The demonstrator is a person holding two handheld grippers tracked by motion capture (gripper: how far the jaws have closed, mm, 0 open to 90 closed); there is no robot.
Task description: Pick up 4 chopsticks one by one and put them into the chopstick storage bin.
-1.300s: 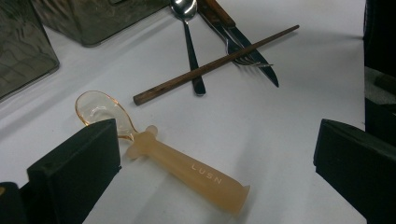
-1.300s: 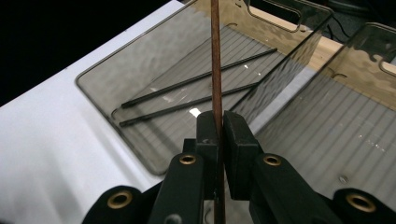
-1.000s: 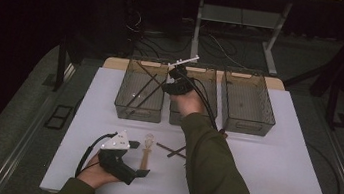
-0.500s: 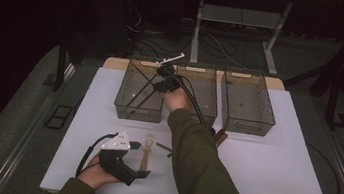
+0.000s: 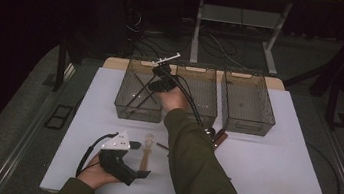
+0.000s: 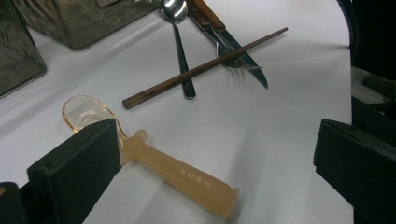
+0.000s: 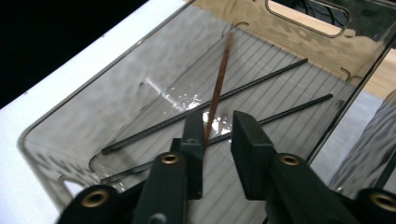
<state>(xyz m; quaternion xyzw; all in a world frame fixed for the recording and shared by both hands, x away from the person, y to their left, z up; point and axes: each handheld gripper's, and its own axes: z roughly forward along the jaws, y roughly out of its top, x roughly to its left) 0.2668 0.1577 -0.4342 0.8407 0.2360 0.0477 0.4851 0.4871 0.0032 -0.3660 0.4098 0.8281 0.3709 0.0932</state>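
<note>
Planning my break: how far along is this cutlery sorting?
Done: two black chopsticks lie in the left bin. In hand: the open right gripper seems to be dropping a brown chopstick there. Left: amber spoon by the open left gripper, second chopstick, metal spoon, fork, knife.

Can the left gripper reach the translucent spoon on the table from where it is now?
Probably yes. The left gripper is open, and the translucent spoon lies on the white table between its jaws, with nothing over it. The wooden chopstick lies farther off, apart from it.
</note>
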